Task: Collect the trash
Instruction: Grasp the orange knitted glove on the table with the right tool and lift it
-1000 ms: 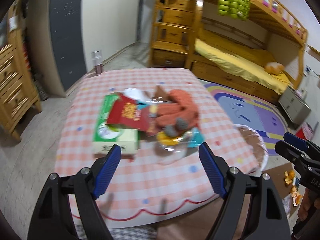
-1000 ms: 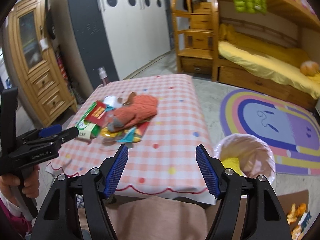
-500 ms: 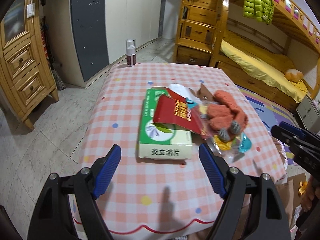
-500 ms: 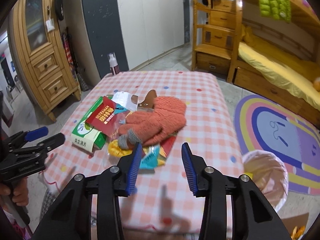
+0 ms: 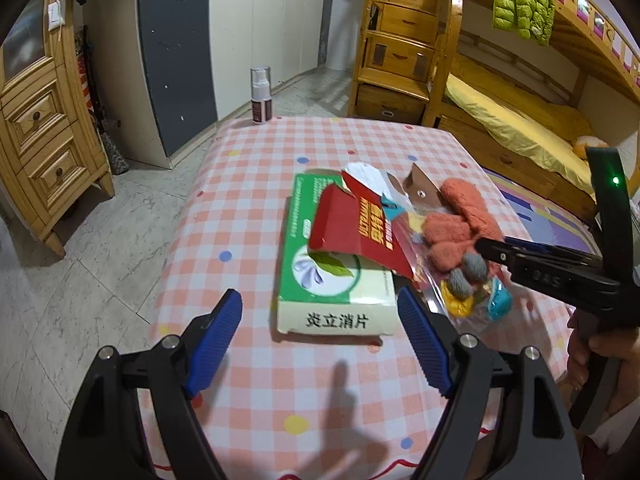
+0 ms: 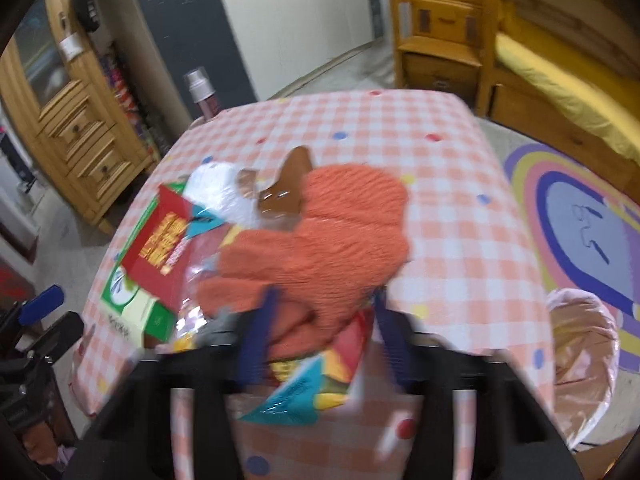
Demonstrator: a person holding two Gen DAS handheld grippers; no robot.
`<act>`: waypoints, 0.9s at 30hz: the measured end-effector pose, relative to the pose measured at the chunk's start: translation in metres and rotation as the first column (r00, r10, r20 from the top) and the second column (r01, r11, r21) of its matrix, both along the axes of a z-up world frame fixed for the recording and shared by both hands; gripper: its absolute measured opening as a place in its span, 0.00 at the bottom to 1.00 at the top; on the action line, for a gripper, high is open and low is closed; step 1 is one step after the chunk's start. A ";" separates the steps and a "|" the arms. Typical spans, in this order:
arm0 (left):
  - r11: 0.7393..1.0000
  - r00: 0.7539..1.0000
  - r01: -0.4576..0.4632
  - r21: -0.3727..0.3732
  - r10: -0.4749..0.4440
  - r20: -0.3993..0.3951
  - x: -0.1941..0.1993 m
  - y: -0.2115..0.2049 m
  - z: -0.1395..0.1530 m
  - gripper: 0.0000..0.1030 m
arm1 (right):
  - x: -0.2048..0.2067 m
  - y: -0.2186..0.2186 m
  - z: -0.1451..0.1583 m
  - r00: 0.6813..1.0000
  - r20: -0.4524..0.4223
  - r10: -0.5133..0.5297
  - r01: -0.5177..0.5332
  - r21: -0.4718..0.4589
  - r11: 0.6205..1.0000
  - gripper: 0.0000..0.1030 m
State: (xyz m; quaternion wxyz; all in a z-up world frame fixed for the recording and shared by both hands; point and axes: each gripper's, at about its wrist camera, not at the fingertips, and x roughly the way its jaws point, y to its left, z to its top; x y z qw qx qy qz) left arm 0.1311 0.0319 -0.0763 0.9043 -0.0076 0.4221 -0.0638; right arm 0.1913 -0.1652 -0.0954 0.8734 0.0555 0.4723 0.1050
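Note:
A heap lies on the pink checked table (image 5: 256,184): a green and white box (image 5: 332,280), a red packet (image 5: 360,236) on it, orange knitted gloves (image 5: 460,232) and colourful wrappers (image 5: 476,304). My left gripper (image 5: 320,332) is open, just in front of the green box. My right gripper (image 6: 320,336) is open with its blue fingers on either side of the near end of the orange gloves (image 6: 320,240), above the wrappers (image 6: 304,392); this view is blurred. The right gripper also shows in the left wrist view (image 5: 492,250), over the gloves.
A bin with a pink bag (image 6: 580,360) stands on the floor right of the table. A spray bottle (image 5: 261,96) stands at the table's far edge. A wooden cabinet (image 5: 44,152) is at left, a bunk bed (image 5: 520,120) at right.
Both grippers have moved in towards the heap. The right gripper has dropped to the orange gloves, fingers now around their near end. The left one has come close to the green box.

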 end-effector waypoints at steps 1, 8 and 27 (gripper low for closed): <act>1.000 1.000 0.002 0.003 -0.002 -0.001 -0.001 -0.001 0.000 0.76 | -0.003 0.003 0.004 1.000 0.017 0.002 -0.001 -0.016 1.000 0.24; 1.000 1.000 0.022 -0.006 -0.022 -0.003 -0.018 -0.006 0.001 0.76 | -0.036 0.016 0.057 0.980 0.190 0.062 -0.046 -0.089 0.995 0.08; 0.986 0.986 0.166 0.011 -0.166 -0.014 -0.058 -0.062 -0.019 0.75 | -0.104 -0.032 0.055 0.985 0.171 -0.010 0.027 -0.100 0.995 0.10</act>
